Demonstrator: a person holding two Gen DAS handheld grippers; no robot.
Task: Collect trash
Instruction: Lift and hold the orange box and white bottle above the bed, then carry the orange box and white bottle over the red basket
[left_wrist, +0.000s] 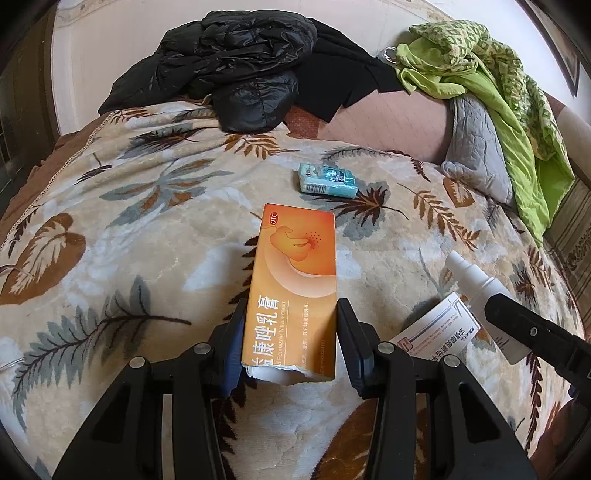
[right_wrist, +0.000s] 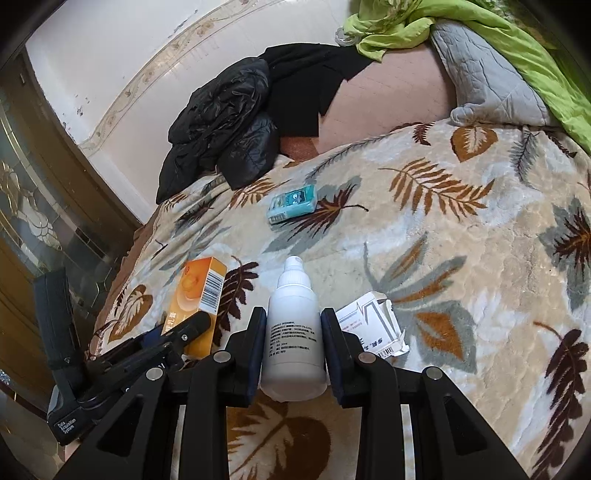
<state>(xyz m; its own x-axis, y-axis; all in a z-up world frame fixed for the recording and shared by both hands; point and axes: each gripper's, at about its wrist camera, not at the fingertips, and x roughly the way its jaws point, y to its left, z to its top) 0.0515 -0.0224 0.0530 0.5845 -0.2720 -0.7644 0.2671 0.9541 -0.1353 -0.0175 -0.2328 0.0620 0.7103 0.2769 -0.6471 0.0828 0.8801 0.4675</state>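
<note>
The orange box is pinched by the left gripper, the white bottle by the right gripper; both should be kept squeezed and carried gently.

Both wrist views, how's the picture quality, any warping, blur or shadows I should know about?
Left wrist view: strong fisheye bending, dark rounded corners; the orange box is sharp and casts a soft shadow to its left on the blanket. Right wrist view: same warping; the white bottle reads crisp, daylight is even, no glare.
</note>
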